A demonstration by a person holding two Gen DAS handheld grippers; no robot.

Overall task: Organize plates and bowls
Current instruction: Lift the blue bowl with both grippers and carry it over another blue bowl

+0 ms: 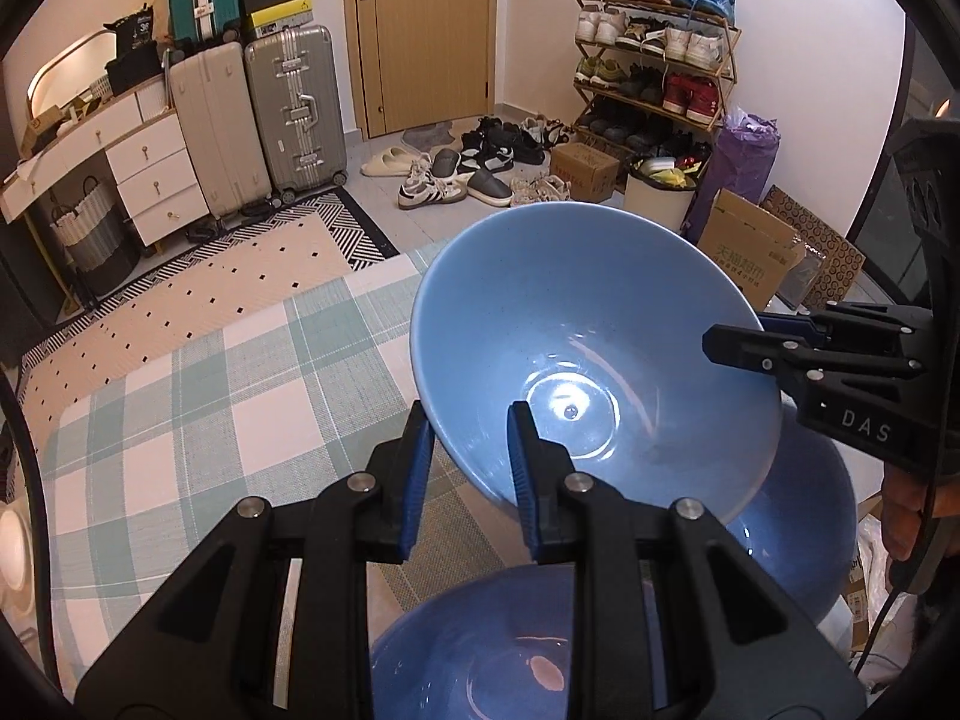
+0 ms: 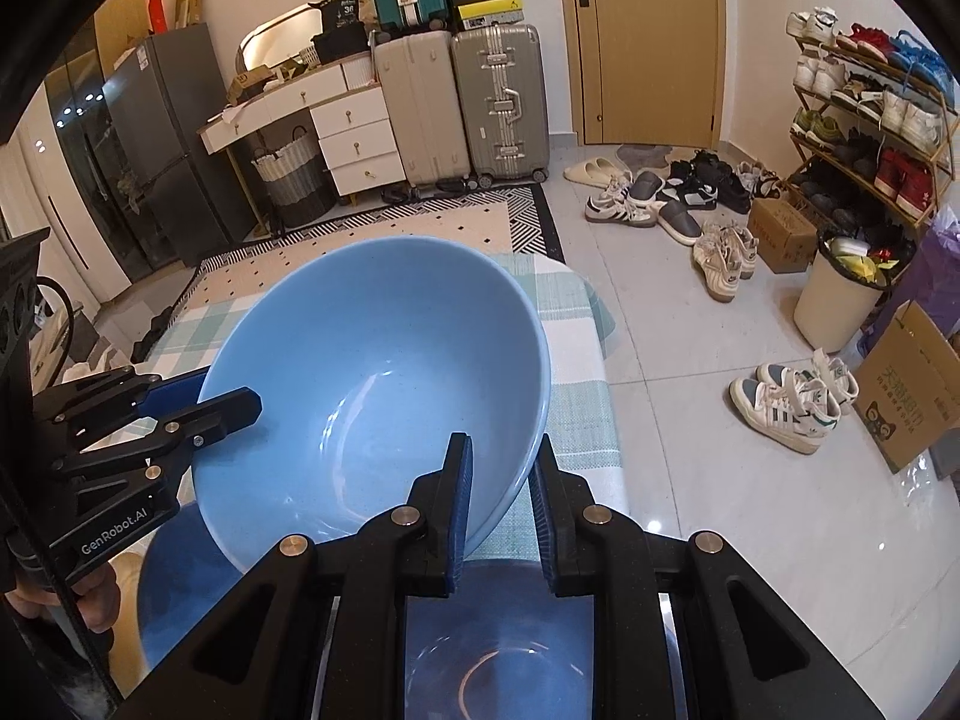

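Note:
A light blue bowl [image 1: 594,348] is held in the air above the checked tablecloth [image 1: 210,396], tilted. My left gripper [image 1: 471,420] is shut on its near rim, one finger inside and one outside. My right gripper [image 2: 501,450] is shut on the opposite rim of the same bowl [image 2: 372,384]. The right gripper shows at the right of the left wrist view [image 1: 744,342]; the left gripper shows at the left of the right wrist view [image 2: 204,402]. Two more blue bowls lie below, one under my left gripper [image 1: 480,648] and one to the right [image 1: 798,528].
The table's far edge [image 2: 588,300] drops to a tiled floor with loose shoes [image 2: 660,204], a white bin [image 2: 840,294] and cardboard boxes [image 2: 912,384]. Suitcases [image 1: 294,108], white drawers [image 1: 162,180] and a shoe rack [image 1: 654,60] stand by the walls.

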